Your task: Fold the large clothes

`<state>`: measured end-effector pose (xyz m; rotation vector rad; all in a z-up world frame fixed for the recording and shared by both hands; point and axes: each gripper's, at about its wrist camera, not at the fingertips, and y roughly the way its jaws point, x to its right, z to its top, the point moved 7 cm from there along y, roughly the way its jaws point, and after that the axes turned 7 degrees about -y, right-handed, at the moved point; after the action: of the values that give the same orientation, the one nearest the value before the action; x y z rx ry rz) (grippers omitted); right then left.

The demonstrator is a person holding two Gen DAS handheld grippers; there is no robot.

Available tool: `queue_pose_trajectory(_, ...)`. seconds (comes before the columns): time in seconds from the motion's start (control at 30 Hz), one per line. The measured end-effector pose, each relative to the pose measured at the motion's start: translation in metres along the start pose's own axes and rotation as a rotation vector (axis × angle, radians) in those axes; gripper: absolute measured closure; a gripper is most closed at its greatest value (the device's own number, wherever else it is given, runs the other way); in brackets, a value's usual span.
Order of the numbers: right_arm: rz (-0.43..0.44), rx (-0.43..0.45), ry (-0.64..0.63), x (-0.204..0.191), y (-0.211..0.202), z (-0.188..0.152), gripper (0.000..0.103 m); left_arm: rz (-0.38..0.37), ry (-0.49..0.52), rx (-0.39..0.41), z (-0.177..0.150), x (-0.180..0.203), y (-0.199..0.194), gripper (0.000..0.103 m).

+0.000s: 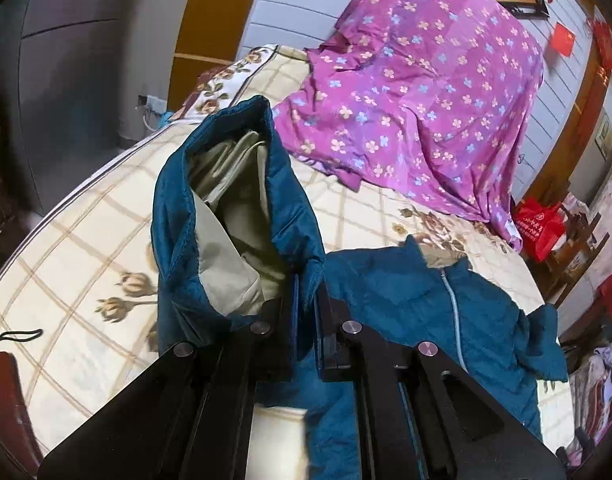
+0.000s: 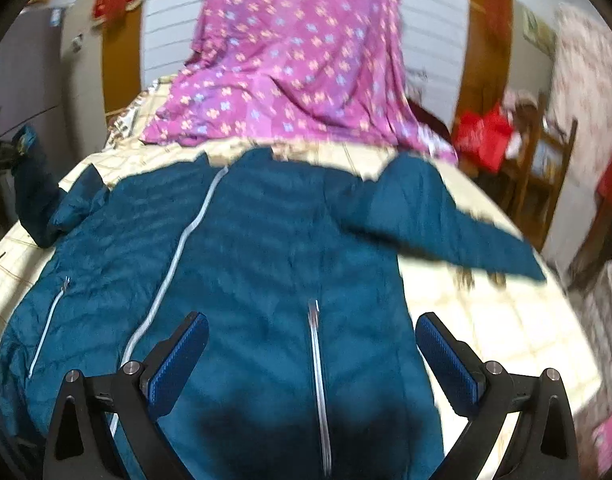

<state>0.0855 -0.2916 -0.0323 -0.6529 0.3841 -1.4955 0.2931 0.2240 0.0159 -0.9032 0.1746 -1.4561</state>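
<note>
My left gripper (image 1: 306,292) is clenched on the cuff of the teal jacket's (image 2: 265,248) sleeve (image 1: 233,200), lifted ahead of it above the bed (image 1: 85,248), while my right gripper (image 2: 312,356) hangs released over the jacket body spread just below it.

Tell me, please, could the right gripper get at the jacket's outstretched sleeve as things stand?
Probably yes: the right gripper hangs open and empty above the jacket, and the sleeve lies flat on the bedspread with nothing over it.

Dim, fisheye-warped frames (right view perhaps motion-blurred).
</note>
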Motion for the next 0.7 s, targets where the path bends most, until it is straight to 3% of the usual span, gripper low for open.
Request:
queue_pose_trajectory(0.17,0.028,0.015,-0.038,-0.015,0.035,0.018,0.000,-0.049,0.020,-0.037,-0.014,0.054,0.023,0.098)
queue_pose_trajectory(0.37,0.010,-0.058,-0.007,-0.014,0.070,-0.005,0.000,-0.102,0.044,-0.108,-0.057,0.128,0.077,0.098)
queue_pose_trajectory(0.7,0.002,-0.117,0.096,0.015,0.078,-0.019,0.000,-0.198,0.062,-0.216,-0.121,0.214,0.152,0.098)
